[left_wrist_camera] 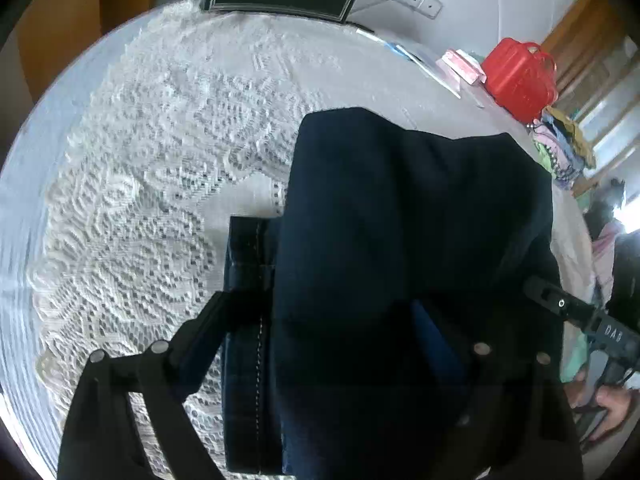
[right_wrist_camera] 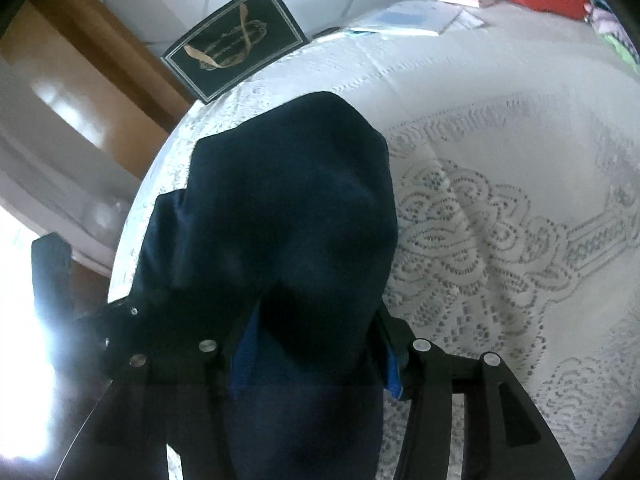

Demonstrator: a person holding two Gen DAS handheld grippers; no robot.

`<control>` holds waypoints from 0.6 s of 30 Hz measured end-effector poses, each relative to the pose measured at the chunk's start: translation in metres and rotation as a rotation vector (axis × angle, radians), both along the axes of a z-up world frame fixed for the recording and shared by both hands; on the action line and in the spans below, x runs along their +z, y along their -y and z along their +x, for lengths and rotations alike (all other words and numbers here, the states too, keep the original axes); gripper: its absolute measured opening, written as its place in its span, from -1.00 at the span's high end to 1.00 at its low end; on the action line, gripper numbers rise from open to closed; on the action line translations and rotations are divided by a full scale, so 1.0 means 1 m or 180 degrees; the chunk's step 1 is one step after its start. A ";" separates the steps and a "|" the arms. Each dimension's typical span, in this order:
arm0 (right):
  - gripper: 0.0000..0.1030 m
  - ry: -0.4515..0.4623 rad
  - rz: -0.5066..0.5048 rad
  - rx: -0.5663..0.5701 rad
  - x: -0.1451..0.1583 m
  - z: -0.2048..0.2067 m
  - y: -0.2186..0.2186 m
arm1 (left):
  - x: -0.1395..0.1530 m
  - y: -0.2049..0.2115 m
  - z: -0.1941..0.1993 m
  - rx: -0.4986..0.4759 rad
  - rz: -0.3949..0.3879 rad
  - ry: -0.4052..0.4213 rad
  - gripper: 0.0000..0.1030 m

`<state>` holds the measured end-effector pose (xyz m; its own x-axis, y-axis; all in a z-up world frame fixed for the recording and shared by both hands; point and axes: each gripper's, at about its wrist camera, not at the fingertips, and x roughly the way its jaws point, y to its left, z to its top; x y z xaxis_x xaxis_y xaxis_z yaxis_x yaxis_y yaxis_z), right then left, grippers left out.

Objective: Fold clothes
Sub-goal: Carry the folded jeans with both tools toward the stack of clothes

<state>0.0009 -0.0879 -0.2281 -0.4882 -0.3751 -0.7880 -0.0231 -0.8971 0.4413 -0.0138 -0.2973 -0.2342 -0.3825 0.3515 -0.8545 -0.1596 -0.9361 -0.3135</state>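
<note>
Navy fabric fills the middle of both your views: the dark blue garment (left_wrist_camera: 408, 240) lies folded on the white lace tablecloth (left_wrist_camera: 152, 168), with a stitched hem edge showing on its left side in the left wrist view. Your left gripper (left_wrist_camera: 320, 344) stands with its jaws spread wide, 1 finger over the lace to the left and the other buried in shadow under the cloth's right part; the garment lies between them, and the left finger is clear of the cloth. Your right gripper (right_wrist_camera: 316, 356) is partly parted, its 2 blue pads (right_wrist_camera: 394, 376) sitting on either side of a hanging fold of the garment (right_wrist_camera: 288, 216). Whether those pads press the cloth, you cannot tell from here.

At the far edge of the table lies a black picture card with a gold ribbon design (right_wrist_camera: 236, 40). Farther right sit some papers (right_wrist_camera: 404, 20), a pink box (left_wrist_camera: 464, 66) and a red plastic container (left_wrist_camera: 520, 76), with a heap of coloured clothes (left_wrist_camera: 560, 148) just beside it.
</note>
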 end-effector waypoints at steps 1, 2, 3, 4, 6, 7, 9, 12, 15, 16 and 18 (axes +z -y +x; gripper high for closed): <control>0.02 -0.0003 -0.0014 0.0008 -0.004 -0.002 0.000 | 0.000 0.000 0.000 0.0003 0.0002 0.0001 -0.73; 0.02 -0.0007 -0.0029 0.0024 -0.007 -0.005 0.001 | 0.001 0.000 0.001 0.0029 0.0054 0.0038 -0.49; 0.01 -0.0011 -0.0043 0.0039 -0.011 -0.008 0.001 | 0.004 -0.001 0.003 0.0014 0.0188 0.0096 0.21; 0.02 -0.0009 -0.0031 0.0050 -0.013 -0.010 0.002 | 0.008 -0.004 0.008 0.0014 0.0329 0.0150 0.25; 0.16 0.0003 0.0032 0.0066 -0.012 -0.011 0.007 | 0.008 -0.010 0.012 0.0004 0.0232 0.0071 0.24; 0.21 0.0009 0.0064 0.0074 -0.012 -0.011 0.009 | 0.004 -0.011 0.012 0.0005 0.0244 0.0061 0.25; 0.22 0.0027 0.0064 0.0062 -0.014 -0.013 0.011 | 0.002 -0.004 0.009 0.0048 0.0423 0.0088 0.27; 0.37 -0.0023 -0.0026 0.0016 -0.014 -0.012 0.013 | 0.005 -0.005 0.011 0.0016 0.0422 -0.0011 0.42; 0.62 -0.0136 -0.0218 -0.0038 -0.003 -0.007 0.014 | 0.025 -0.007 0.018 0.0039 0.0536 -0.0120 0.59; 0.64 -0.0167 -0.0273 -0.0052 0.002 -0.006 0.014 | 0.035 -0.009 0.021 0.0011 0.0523 -0.0187 0.59; 0.66 -0.0226 -0.0360 -0.0063 0.015 -0.004 0.013 | 0.063 -0.022 0.025 -0.0142 0.0375 -0.0356 0.60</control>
<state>-0.0032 -0.1011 -0.2132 -0.5493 -0.4495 -0.7044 -0.0054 -0.8411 0.5409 0.0115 -0.2752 -0.1717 -0.4546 0.4655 -0.7593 -0.2404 -0.8850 -0.3987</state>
